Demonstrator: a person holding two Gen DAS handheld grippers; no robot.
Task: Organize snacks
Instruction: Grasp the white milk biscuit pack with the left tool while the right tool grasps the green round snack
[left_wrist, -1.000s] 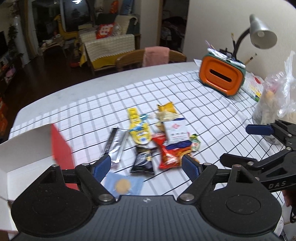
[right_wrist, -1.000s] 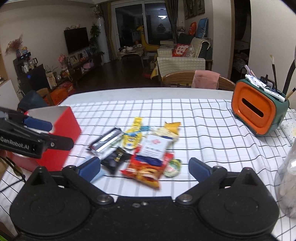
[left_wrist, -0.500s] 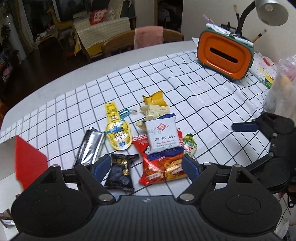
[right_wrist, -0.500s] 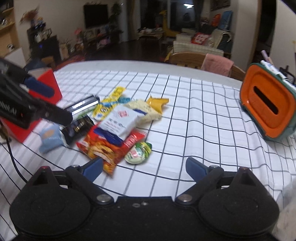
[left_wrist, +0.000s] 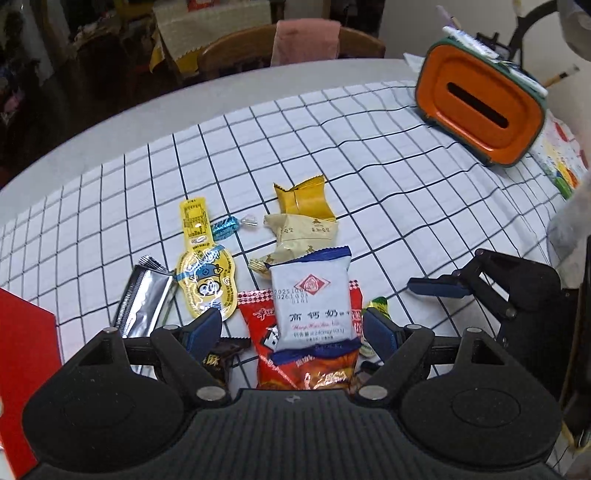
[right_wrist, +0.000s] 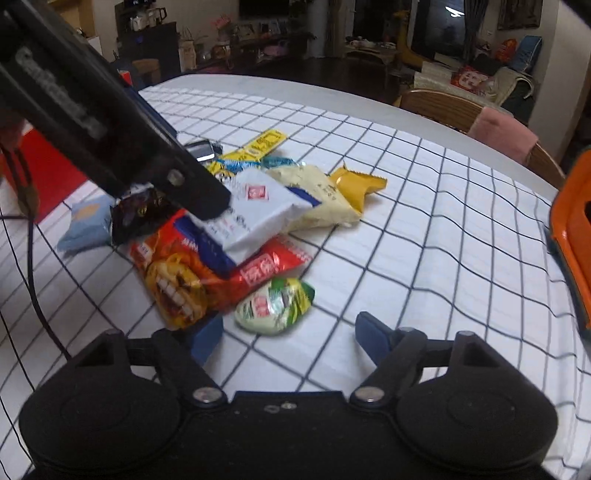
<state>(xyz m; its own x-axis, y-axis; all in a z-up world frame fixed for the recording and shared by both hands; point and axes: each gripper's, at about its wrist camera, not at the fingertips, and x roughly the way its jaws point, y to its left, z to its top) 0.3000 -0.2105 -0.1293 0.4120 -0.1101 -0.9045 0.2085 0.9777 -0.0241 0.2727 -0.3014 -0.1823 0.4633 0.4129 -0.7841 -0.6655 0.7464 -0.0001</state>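
Snacks lay heaped on the checked cloth of the counter (left_wrist: 369, 155) in the left wrist view. A white biscuit packet (left_wrist: 312, 295) rested on a red chip bag (left_wrist: 295, 354), with a yellow cartoon pouch (left_wrist: 207, 284), a silver wrapper (left_wrist: 144, 299) and a black packet (left_wrist: 218, 358) to the left of them, and a beige packet (left_wrist: 303, 232), a gold packet (left_wrist: 304, 199) and a blue candy (left_wrist: 225, 229) farther off. The left claw (left_wrist: 291, 328) stood with its jaws apart, straddling the white packet and chip bag without pressing on either. A red box (left_wrist: 26, 362) sat at the left edge, an orange holder (left_wrist: 480, 110) at the far right, and the right claw (left_wrist: 439, 288) came in from the right.

From the right wrist view, the right claw (right_wrist: 288, 336) had just been closing but stood apart, clamped on nothing; a green-and-white packet (right_wrist: 275, 304) lay just ahead of it, beside the chip bag (right_wrist: 207, 273). The left claw's dark body (right_wrist: 110, 125) crossed over the pile from the upper left, above the white packet (right_wrist: 258, 214). A pale blue packet (right_wrist: 86, 223) lay left of the pile.
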